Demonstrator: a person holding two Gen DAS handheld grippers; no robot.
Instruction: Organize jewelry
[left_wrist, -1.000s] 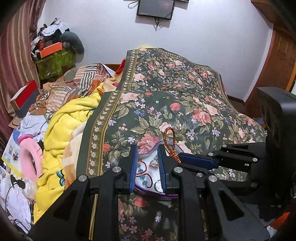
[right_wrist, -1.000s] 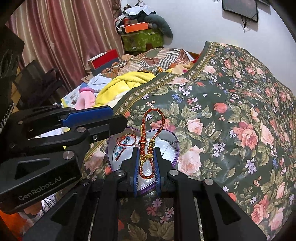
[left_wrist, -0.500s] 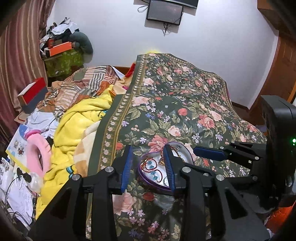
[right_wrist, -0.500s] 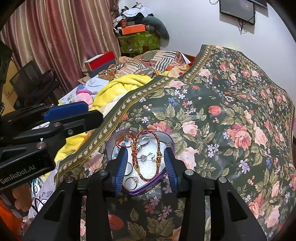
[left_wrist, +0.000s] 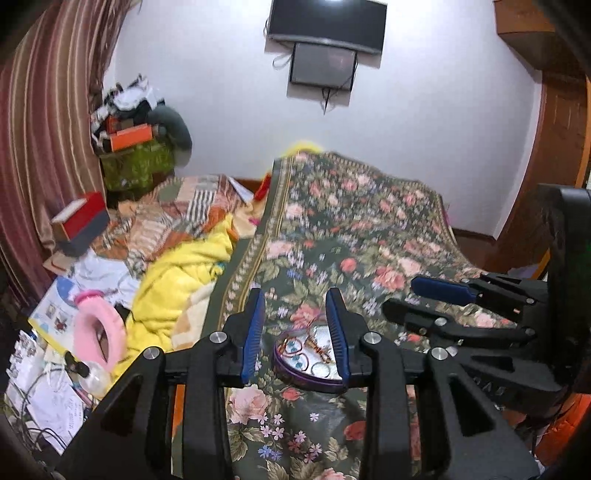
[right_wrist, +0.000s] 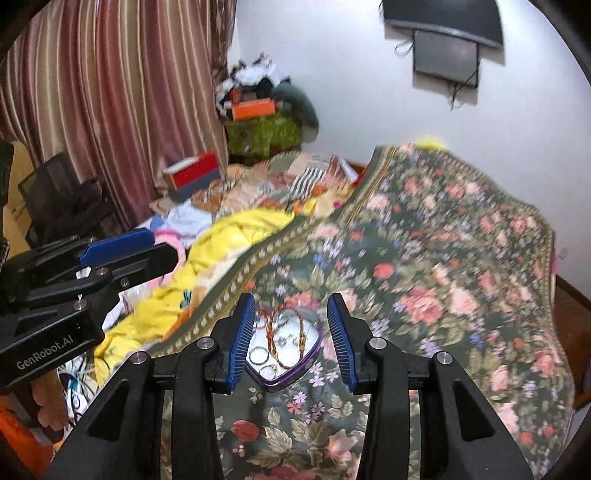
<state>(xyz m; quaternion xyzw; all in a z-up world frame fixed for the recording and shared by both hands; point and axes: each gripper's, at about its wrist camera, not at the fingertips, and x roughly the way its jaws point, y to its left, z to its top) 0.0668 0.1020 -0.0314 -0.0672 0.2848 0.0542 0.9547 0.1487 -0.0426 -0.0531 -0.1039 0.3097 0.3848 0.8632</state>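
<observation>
The right gripper (right_wrist: 291, 334) hangs with its blue-padded jaws spread wide and nothing between them, raised above a heart-shaped purple tin (right_wrist: 286, 345) that lies just beyond and below its fingertips on a dark floral bedspread (right_wrist: 436, 280). Inside the tin, a red and gold beaded bracelet (right_wrist: 286, 338) is looped over several rings and small pieces on the pale lining. The left gripper (left_wrist: 295, 330) is likewise wide open and empty, lifted over the same tin (left_wrist: 308, 365), which shows between its fingertips with the bracelet (left_wrist: 314, 341) and round rings inside. Each gripper appears at the edge of the other's view: the right one to the right of the left gripper, the left one to the left of the right gripper, well apart from the tin. Further left of both grippers a yellow blanket (left_wrist: 177, 280) is bunched against the bedspread's border, with a pink ring-shaped cushion (left_wrist: 98, 338) beyond it. Far ahead, a red and grey box (right_wrist: 192, 177) sits by striped curtains (right_wrist: 110, 92), and a dark screen (left_wrist: 325, 66) hangs on the white wall.
</observation>
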